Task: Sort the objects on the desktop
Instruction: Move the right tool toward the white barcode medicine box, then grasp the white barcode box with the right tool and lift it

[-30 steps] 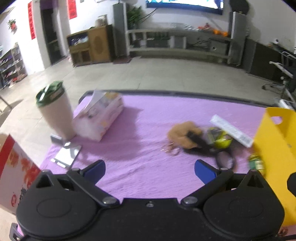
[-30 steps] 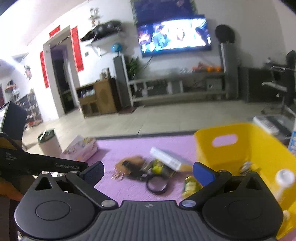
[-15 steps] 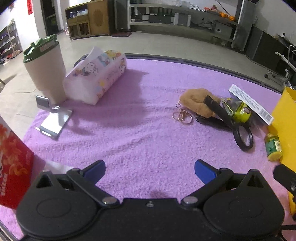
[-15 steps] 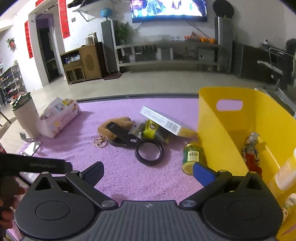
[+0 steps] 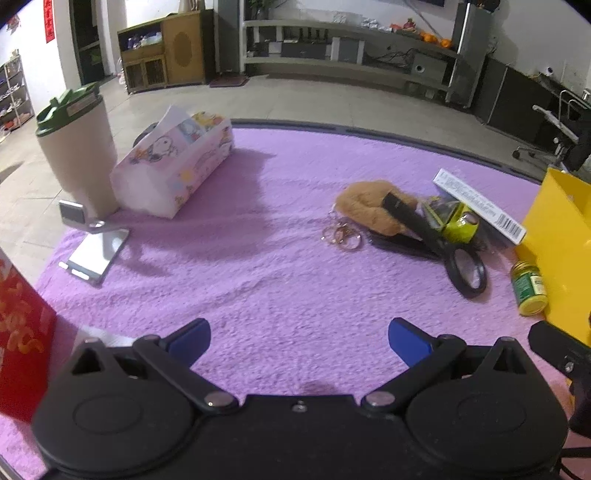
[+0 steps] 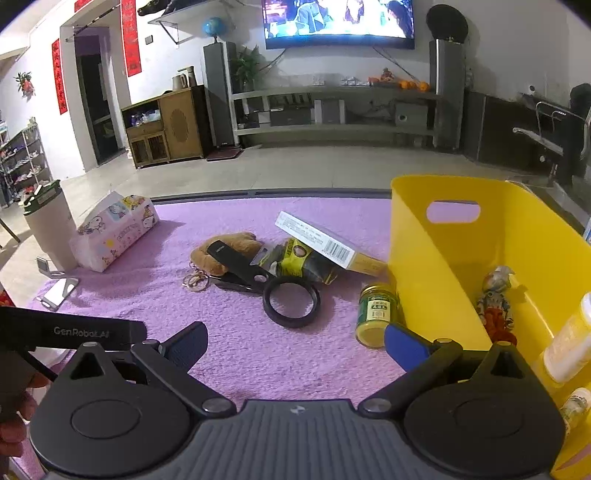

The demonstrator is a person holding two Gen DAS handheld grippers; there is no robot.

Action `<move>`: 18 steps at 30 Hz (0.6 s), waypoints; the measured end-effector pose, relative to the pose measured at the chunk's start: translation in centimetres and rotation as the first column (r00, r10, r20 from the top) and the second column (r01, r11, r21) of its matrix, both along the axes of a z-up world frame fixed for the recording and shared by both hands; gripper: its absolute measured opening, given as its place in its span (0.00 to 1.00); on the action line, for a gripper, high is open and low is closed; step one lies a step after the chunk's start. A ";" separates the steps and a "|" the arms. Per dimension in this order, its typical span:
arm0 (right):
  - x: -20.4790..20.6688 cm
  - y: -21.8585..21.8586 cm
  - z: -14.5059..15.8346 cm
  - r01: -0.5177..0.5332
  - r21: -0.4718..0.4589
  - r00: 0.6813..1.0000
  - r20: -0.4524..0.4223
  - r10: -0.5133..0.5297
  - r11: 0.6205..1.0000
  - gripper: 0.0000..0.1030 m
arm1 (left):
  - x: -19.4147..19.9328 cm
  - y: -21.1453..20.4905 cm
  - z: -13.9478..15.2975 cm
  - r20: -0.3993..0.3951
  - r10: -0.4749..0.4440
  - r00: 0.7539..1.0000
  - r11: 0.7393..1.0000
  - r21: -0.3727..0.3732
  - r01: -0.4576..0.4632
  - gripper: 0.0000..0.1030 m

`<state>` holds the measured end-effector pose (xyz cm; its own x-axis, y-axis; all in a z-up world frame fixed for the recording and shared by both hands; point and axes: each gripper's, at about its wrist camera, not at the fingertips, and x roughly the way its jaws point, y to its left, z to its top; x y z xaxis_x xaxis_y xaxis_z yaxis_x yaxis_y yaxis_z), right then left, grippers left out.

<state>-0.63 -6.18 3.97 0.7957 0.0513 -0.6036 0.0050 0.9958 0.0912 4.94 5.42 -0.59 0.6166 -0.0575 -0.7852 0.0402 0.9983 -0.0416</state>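
Home living room — television (image 6: 338, 18).

The yellow bin (image 5: 561, 236) is running off the right edge in the left wrist view. The red box (image 5: 22, 332) is being cut by the left edge. The white carton (image 6: 314, 240) is covering part of the green packet (image 6: 295, 258). The print on the small jar (image 6: 376, 314) is too small to read. The magnifier (image 6: 258, 275) is lying across the plush toy (image 6: 229, 247), hiding a part of it.
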 end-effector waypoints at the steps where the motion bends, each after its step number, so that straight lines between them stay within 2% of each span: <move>1: 0.0 0.0 0.0 0.000 0.003 1.000 0.000 0.000 1.000 0.99 | 0.0 0.0 0.0 0.006 -0.003 1.000 1.000 -0.003 0.003 1.00; 10: 0.1 -0.2 0.1 -0.018 0.026 1.000 0.008 0.018 1.000 0.96 | 0.3 0.1 0.1 -0.002 0.010 1.000 0.999 0.040 -0.010 1.00; 15: 0.2 -0.3 0.3 -0.039 0.021 0.999 0.026 0.039 0.999 0.89 | 0.6 0.5 0.2 0.001 -0.003 1.000 0.998 0.065 0.003 1.00; 18: 0.7 -0.2 0.2 -0.041 0.011 0.999 0.033 0.041 0.999 0.80 | 0.8 1.0 0.4 0.007 -0.004 1.000 0.998 0.057 0.004 1.00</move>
<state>0.08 -6.38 4.16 0.8119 0.0910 -0.5766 -0.0391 0.9940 0.1019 5.72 6.38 -0.20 0.6219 -0.0152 -0.7830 0.0444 0.9989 0.0158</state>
